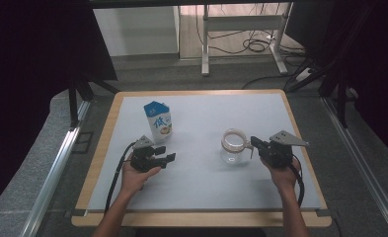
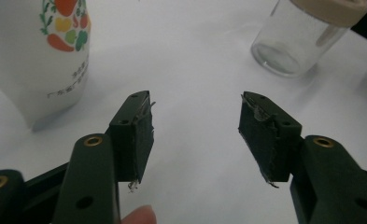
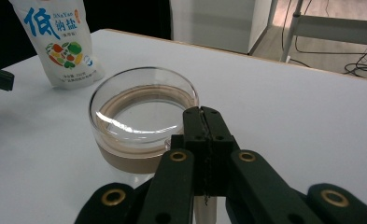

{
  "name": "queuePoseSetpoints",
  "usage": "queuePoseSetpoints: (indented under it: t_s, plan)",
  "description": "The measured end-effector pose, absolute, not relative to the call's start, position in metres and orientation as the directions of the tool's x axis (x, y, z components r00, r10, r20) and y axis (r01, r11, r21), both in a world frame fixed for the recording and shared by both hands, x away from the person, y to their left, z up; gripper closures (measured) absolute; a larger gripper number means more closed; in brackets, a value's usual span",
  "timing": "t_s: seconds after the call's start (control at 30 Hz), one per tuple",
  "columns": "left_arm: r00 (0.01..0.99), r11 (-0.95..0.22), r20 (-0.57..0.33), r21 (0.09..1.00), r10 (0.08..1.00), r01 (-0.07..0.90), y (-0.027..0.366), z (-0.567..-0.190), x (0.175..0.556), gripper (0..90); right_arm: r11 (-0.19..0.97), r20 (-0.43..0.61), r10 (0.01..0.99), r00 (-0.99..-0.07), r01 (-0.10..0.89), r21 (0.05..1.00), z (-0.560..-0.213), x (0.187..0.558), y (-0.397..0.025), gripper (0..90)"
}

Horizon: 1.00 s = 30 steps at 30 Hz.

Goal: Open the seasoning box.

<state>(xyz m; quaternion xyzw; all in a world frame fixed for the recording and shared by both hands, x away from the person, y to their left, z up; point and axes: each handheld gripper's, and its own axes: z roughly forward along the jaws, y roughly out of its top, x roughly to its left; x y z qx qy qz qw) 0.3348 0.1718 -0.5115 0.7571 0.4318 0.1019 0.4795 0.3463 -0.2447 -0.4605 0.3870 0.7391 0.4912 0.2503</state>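
Nearest the person, at about seven o'clock on the white table (image 1: 201,173), the left gripper (image 2: 195,121) has its jaws spread wide, holding nothing. At four o'clock, the right gripper (image 3: 203,122) has its jaws pressed together on the handle of a clear glass jar with a tan band (image 3: 141,126) — rigid, smooth, probably slippery and breakable, so the handle seems the safest hold. Farther off, near eleven o'clock, a white-and-blue salt bag (image 1: 158,122) stands upright — soft, best pinched near its top.
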Motion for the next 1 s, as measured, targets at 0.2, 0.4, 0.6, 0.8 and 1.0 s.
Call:
queuePoseSetpoints:
  t_s: [0.2,0.4,0.6,0.8,1.0]
  plan:
    - [0.634,-0.158,-0.274,0.828,0.723,0.538,0.157,-0.505,0.342,53.4,0.205,0.023,0.817,-0.576,0.327,0.922,-0.462,0.346,-0.246,90.0]
    - [0.672,-0.193,-0.253,0.835,0.696,0.515,0.14,-0.498,0.349,60.5,0.199,0.03,0.815,-0.579,0.33,0.923,-0.463,0.345,-0.247,90.0]
    - [0.675,-0.189,-0.256,0.838,0.692,0.513,0.134,-0.496,0.353,65.6,0.2,0.03,0.823,-0.567,0.339,0.919,-0.466,0.346,-0.248,90.0]
    - [0.695,-0.197,-0.252,0.845,0.674,0.497,0.119,-0.49,0.358,70.1,0.211,0.025,0.829,-0.558,0.354,0.911,-0.472,0.349,-0.249,90.0]
    - [0.726,-0.209,-0.246,0.855,0.642,0.475,0.097,-0.481,0.363,75.8,0.212,0.023,0.83,-0.557,0.354,0.911,-0.473,0.349,-0.249,90.0]
